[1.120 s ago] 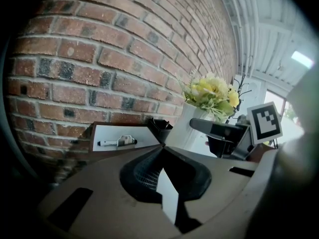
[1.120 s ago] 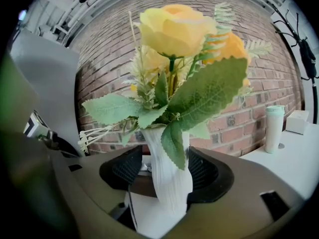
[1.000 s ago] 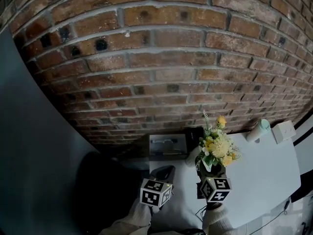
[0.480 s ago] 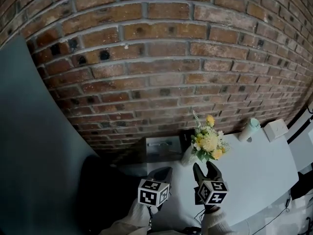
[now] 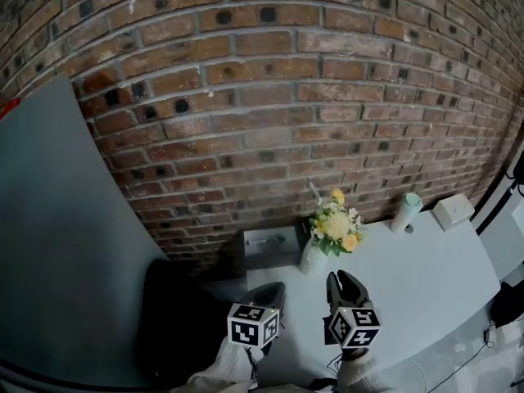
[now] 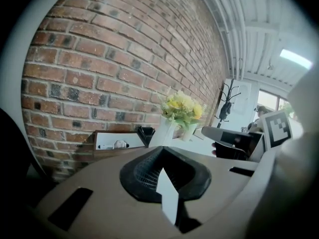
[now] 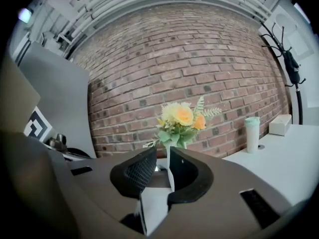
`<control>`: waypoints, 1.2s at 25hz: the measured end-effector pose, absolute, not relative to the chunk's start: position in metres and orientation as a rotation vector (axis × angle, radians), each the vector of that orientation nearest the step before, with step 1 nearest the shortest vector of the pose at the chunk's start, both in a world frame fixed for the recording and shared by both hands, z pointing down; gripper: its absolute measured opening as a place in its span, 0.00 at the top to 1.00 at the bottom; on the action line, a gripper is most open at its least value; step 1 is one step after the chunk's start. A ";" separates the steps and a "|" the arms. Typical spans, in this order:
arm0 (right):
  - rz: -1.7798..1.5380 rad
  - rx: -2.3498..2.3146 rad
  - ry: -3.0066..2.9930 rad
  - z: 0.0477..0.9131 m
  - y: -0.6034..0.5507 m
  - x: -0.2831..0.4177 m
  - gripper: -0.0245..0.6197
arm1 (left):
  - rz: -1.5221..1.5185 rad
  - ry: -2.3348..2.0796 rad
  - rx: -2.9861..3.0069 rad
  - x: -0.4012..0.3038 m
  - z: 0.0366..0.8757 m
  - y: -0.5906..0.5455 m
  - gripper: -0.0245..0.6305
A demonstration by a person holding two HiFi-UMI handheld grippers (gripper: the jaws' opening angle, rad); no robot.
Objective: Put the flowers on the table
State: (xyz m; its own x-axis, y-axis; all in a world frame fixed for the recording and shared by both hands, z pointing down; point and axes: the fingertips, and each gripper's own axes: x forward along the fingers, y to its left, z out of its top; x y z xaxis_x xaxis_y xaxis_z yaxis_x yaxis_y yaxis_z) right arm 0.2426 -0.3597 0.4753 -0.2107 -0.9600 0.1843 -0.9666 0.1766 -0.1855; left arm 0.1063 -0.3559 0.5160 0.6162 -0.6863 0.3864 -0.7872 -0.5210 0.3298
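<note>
The yellow and white flowers [image 5: 336, 223] stand upright in a white vase [image 5: 313, 258] on the pale table [image 5: 426, 277], close to the brick wall. My right gripper [image 5: 348, 285] hovers a short way in front of the vase, apart from it. Its jaws are closing with a narrow gap left and nothing between them. In the right gripper view the flowers [image 7: 180, 119] rise just beyond the right gripper [image 7: 162, 166]. My left gripper [image 5: 270, 291] hangs at the table's left end, shut and empty. In the left gripper view the flowers [image 6: 180, 108] stand ahead of the left gripper [image 6: 164, 168].
A grey open box [image 5: 270, 244] and a small dark holder [image 5: 303, 229] sit against the wall left of the vase. A mint-lidded cup [image 5: 404, 211] and a white box [image 5: 453, 211] stand at the table's far right. A grey panel [image 5: 65, 260] rises on the left.
My right gripper, which was round the vase a second ago, has drawn back from it and its jaws have narrowed. The vase stays standing on the table. The left gripper has barely moved.
</note>
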 end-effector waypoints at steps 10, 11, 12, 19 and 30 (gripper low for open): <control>0.433 1.876 -2.425 0.463 -0.282 0.257 0.90 | 0.236 -1.209 2.359 0.123 0.503 -0.285 0.95; 0.425 1.874 -2.422 0.463 -0.274 0.259 0.90 | 0.232 -1.220 2.355 0.124 0.502 -0.277 0.95; 0.414 1.880 -2.422 0.461 -0.266 0.262 0.91 | 0.229 -1.233 2.350 0.125 0.502 -0.269 0.95; 0.402 1.927 -2.473 0.446 -0.227 0.274 0.91 | 0.251 -1.329 2.337 0.124 0.498 -0.219 0.95; 0.483 1.979 -2.448 0.445 -0.192 0.270 0.91 | 0.262 -1.275 2.430 0.131 0.476 -0.205 0.95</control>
